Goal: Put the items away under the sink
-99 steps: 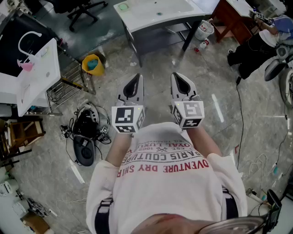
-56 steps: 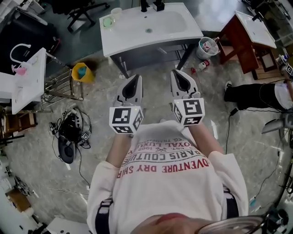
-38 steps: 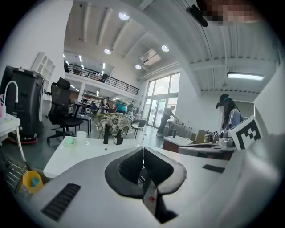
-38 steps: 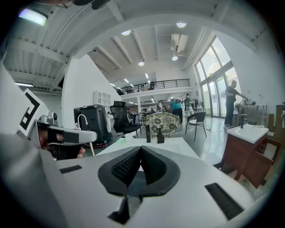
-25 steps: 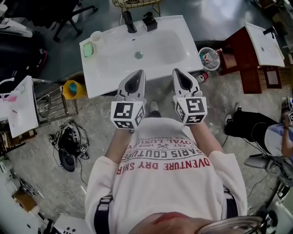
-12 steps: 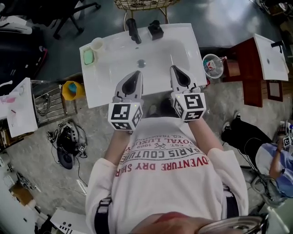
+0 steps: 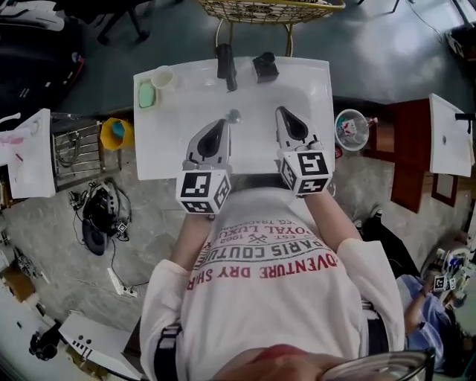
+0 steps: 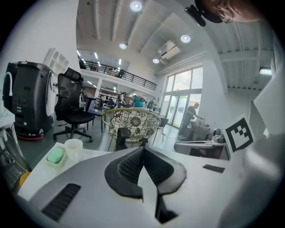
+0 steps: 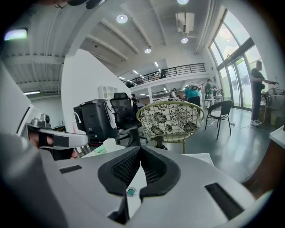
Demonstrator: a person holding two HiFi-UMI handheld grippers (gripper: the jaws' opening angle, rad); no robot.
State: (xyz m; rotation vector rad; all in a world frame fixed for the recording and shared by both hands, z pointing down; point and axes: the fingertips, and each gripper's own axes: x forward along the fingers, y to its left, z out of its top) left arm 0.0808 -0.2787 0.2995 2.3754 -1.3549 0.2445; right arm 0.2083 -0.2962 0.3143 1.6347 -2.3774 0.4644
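Note:
A white sink [image 7: 178, 138] stands straight ahead of me, its drain [image 7: 233, 115] between the two grippers. At its back edge are a black faucet [image 7: 225, 65] and a black dispenser [image 7: 265, 67]. On the sink's left corner lie a green soap in a dish [image 7: 146, 94] and a white cup [image 7: 162, 77]. My left gripper [image 7: 222, 121] hangs over the basin's front, shut and empty. The right gripper [image 7: 281, 110] is level with it, also shut on nothing. The left gripper view shows the soap [image 8: 56, 156] and cup [image 8: 74, 147] beyond the closed jaws. The space under the sink is hidden.
A yellow bucket [image 7: 117, 132] sits left of the sink, and a small bin with rubbish [image 7: 351, 128] is at its right. A wicker chair [image 7: 268, 9] stands behind the sink. A red-brown cabinet [image 7: 405, 152] is further right. Cables and a black device [image 7: 97, 219] lie on the floor.
The person has walked up to the sink, which came from far ahead to right beneath the grippers. Both grippers stayed shut and side by side.

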